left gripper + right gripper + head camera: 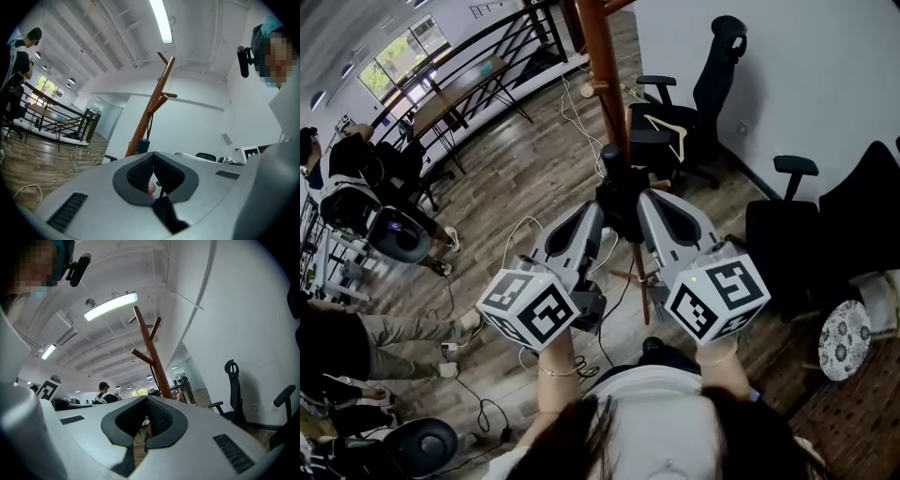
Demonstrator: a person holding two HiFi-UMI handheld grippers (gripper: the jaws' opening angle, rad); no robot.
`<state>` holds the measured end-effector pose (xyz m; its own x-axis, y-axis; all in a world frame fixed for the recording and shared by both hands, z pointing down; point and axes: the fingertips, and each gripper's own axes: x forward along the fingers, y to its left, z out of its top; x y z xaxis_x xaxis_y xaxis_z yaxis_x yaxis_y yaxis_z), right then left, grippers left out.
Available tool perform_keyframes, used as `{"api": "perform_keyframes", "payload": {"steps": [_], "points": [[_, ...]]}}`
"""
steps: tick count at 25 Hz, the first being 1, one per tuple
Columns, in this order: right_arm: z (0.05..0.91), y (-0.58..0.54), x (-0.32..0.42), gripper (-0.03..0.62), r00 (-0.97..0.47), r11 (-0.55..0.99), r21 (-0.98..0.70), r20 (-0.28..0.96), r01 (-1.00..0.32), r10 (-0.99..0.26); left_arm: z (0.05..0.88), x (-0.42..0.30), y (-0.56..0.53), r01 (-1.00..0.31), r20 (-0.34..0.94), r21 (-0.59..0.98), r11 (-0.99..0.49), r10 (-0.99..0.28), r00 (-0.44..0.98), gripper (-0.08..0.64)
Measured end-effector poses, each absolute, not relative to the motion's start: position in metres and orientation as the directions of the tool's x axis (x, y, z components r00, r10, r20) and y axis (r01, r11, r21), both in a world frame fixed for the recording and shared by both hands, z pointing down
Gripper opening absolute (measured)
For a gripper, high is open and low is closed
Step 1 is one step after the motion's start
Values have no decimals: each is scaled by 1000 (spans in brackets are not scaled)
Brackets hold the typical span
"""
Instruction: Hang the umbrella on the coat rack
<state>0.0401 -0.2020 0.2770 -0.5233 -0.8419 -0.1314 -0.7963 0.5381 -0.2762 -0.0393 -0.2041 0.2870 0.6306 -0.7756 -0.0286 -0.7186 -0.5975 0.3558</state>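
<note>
As your left gripper point(598, 210) and right gripper point(645, 199), jaws all but closed, both pinch the black umbrella point(617, 186) mid-air against the coat rack point(602, 56) pole, you're on approach, and next you probably raise it onto a peg point(142, 356).

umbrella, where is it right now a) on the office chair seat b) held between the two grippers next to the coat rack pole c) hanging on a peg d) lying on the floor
b: in the head view the black umbrella is up between the tips of the left gripper and the right gripper, just in front of the brown coat rack.
</note>
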Motion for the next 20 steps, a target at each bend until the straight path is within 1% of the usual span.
{"api": "perform_keyframes", "payload": {"steps": [9,20], "points": [[284,-168,23,34,-487,495,-278,-103,-823,-867,291,-57,-169,-694,-27,355,-626,-749,662,9],[287,-127,4,34,-472,482,-274,-104,-832,-875,294,-72,-128,-674,-21,369,-640,-731,682,9]]}}
